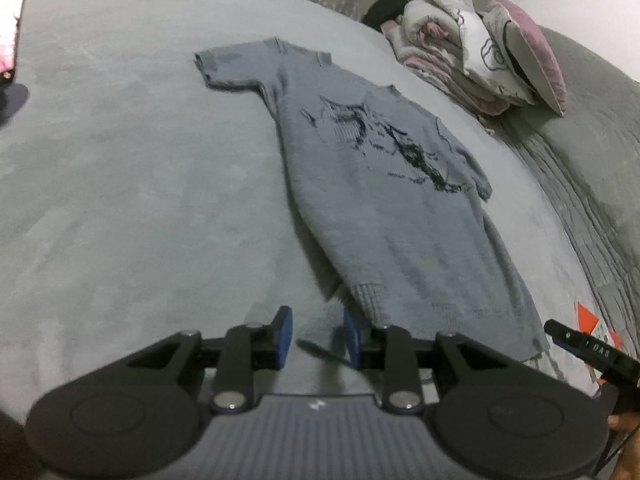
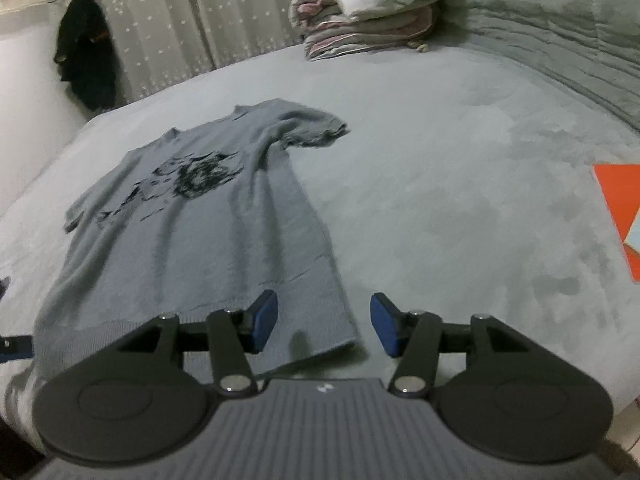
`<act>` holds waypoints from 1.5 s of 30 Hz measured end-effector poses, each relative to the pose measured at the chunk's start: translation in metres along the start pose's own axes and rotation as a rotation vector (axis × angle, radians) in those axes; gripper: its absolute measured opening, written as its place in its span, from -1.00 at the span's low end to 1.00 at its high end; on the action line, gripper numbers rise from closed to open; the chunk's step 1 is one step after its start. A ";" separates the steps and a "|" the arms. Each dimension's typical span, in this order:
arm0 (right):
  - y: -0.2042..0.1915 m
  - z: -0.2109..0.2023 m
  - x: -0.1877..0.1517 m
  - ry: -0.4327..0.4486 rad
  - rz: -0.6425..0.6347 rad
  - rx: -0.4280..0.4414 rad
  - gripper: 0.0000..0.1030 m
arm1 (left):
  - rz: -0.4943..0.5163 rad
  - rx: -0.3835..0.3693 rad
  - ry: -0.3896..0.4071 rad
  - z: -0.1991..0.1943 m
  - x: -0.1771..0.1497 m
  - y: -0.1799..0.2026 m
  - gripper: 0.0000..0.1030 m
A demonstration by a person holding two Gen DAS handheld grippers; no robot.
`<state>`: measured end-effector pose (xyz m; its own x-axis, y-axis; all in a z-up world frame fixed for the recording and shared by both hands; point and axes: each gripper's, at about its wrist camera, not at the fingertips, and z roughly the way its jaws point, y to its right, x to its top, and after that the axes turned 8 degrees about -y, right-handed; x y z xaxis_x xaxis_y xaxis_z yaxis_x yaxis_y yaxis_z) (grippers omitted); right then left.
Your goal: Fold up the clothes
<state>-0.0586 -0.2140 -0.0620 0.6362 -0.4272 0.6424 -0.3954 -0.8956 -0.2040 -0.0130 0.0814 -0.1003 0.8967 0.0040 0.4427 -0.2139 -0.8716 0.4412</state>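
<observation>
A grey-blue knitted T-shirt (image 1: 384,184) with a dark print lies flat, front up, on the grey bed cover (image 1: 140,200). Its ribbed hem points toward both grippers and both short sleeves are spread out. My left gripper (image 1: 318,334) is open at the hem's left corner, which lies between its blue pads (image 1: 285,336). In the right wrist view the same T-shirt (image 2: 200,232) reaches down to my right gripper (image 2: 325,326). That gripper is wide open, its left finger over the hem and the hem's right corner (image 2: 344,336) between its fingers. Neither holds the fabric.
Folded bedding and pillows (image 1: 480,52) are stacked at the far side of the bed. A quilted grey blanket (image 2: 560,40) borders that side. An orange-edged flat item (image 2: 624,216) lies at the right. A black garment (image 2: 86,52) hangs by the curtain. The right gripper's tip (image 1: 580,348) shows at the hem's other corner.
</observation>
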 end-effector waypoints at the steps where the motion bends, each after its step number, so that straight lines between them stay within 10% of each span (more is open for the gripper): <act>1: 0.001 0.002 0.001 0.002 0.002 -0.009 0.08 | -0.002 -0.001 -0.007 0.004 0.000 0.001 -0.48; 5: 0.004 0.018 0.001 -0.028 0.000 -0.027 -0.05 | 0.028 0.037 0.001 0.012 -0.004 0.011 -0.65; 9: -0.003 0.027 -0.004 -0.031 -0.042 -0.037 -0.90 | 0.073 0.118 0.039 0.008 -0.010 0.025 -0.89; 18: -0.006 0.001 -0.002 0.009 -0.060 -0.043 -0.91 | 0.056 0.312 0.239 -0.063 -0.027 0.029 -0.90; 29: -0.013 -0.027 -0.002 0.029 -0.104 -0.071 -0.94 | 0.171 0.408 0.228 -0.073 -0.051 0.051 -0.90; 39: 0.017 0.004 -0.010 -0.112 -0.012 -0.102 -0.98 | 0.175 0.378 0.040 -0.031 -0.048 0.033 -0.84; 41: 0.021 0.004 -0.005 -0.103 0.016 -0.070 -0.71 | 0.165 0.340 0.034 -0.035 -0.043 0.031 -0.80; 45: 0.026 0.007 0.011 -0.082 0.070 0.001 -0.47 | 0.107 0.212 0.035 -0.041 -0.030 0.017 -0.25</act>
<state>-0.0574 -0.2430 -0.0651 0.6594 -0.4972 0.5639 -0.4401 -0.8634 -0.2467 -0.0599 0.0871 -0.0740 0.8585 -0.0805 0.5065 -0.2180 -0.9513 0.2182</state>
